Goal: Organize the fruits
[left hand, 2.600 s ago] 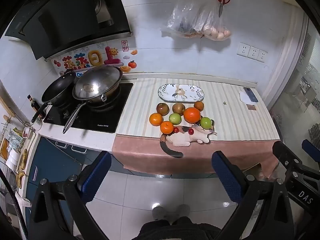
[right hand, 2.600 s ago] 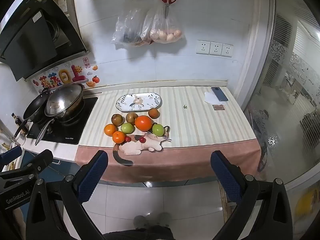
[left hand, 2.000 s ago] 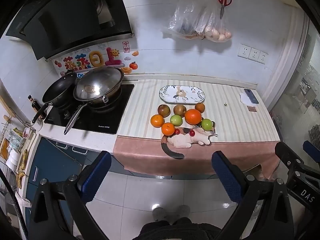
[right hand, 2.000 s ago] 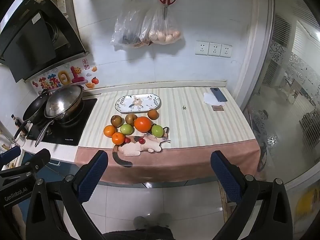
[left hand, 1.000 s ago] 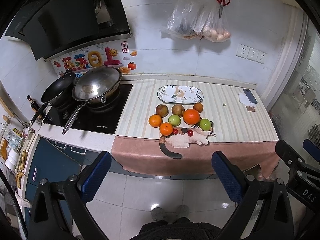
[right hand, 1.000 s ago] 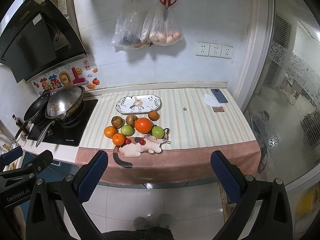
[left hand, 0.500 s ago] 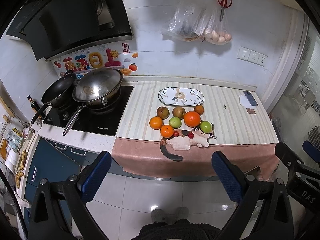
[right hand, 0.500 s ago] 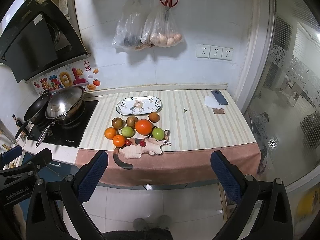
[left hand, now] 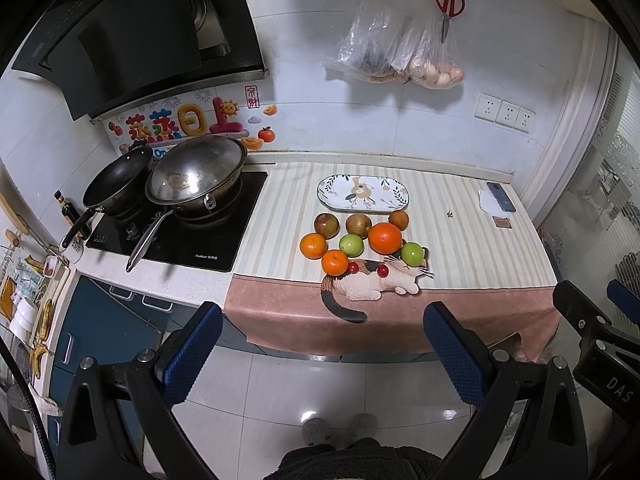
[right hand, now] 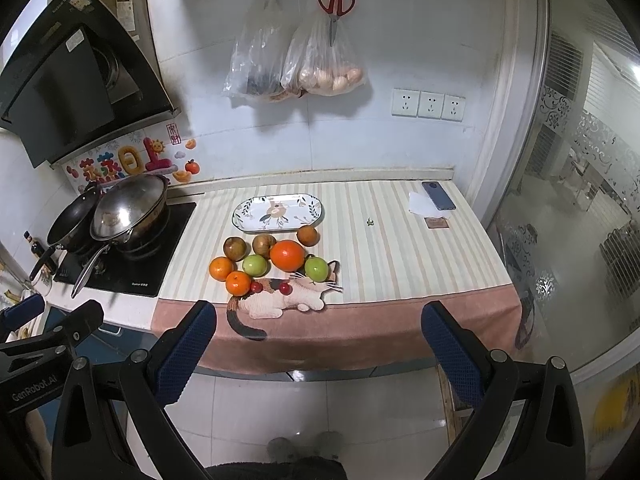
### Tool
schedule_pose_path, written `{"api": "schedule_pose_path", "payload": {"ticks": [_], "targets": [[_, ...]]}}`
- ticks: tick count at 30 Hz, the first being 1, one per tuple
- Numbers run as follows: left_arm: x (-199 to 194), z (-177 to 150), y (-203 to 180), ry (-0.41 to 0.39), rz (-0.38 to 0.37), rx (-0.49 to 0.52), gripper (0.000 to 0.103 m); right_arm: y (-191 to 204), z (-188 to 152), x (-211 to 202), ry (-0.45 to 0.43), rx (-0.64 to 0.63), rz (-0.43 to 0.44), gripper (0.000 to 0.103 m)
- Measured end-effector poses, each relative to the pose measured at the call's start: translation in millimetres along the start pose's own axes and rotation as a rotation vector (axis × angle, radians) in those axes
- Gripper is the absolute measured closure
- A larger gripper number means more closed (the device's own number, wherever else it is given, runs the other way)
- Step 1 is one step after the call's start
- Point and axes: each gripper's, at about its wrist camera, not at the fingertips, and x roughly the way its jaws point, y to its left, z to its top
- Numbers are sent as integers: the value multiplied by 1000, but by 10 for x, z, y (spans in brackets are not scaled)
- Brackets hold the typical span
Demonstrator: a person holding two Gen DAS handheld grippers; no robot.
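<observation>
Several fruits lie in a cluster on the striped counter: a large orange (left hand: 384, 237) (right hand: 287, 255), smaller oranges (left hand: 313, 245) (right hand: 221, 268), green apples (left hand: 412, 253) (right hand: 316, 268), brown fruits (left hand: 326, 225) (right hand: 235, 248) and small red cherries (left hand: 353, 267). An empty oval patterned plate (left hand: 362, 198) (right hand: 278, 213) sits just behind them. My left gripper (left hand: 322, 354) is open and empty, well back from the counter above the floor. My right gripper (right hand: 319, 346) is open and empty too, equally far back.
A cat-shaped mat (left hand: 374, 284) (right hand: 286, 301) lies at the counter's front edge. A stove with a lidded wok (left hand: 196, 174) and a pan (left hand: 116, 182) stands to the left. A phone (right hand: 438, 195) lies at the far right. Bags (right hand: 296, 64) hang on the wall.
Both views drift only slightly; the counter sits a touch closer now. Both grippers stay open and empty. No fruit has moved.
</observation>
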Motion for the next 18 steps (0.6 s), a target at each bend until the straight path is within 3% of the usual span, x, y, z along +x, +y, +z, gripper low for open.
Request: {"api": "schedule_pose_path", "payload": {"ticks": [18], "targets": [[-2, -12, 1, -5, -1, -1, 0, 37, 17, 3, -3, 16, 4, 0]]}}
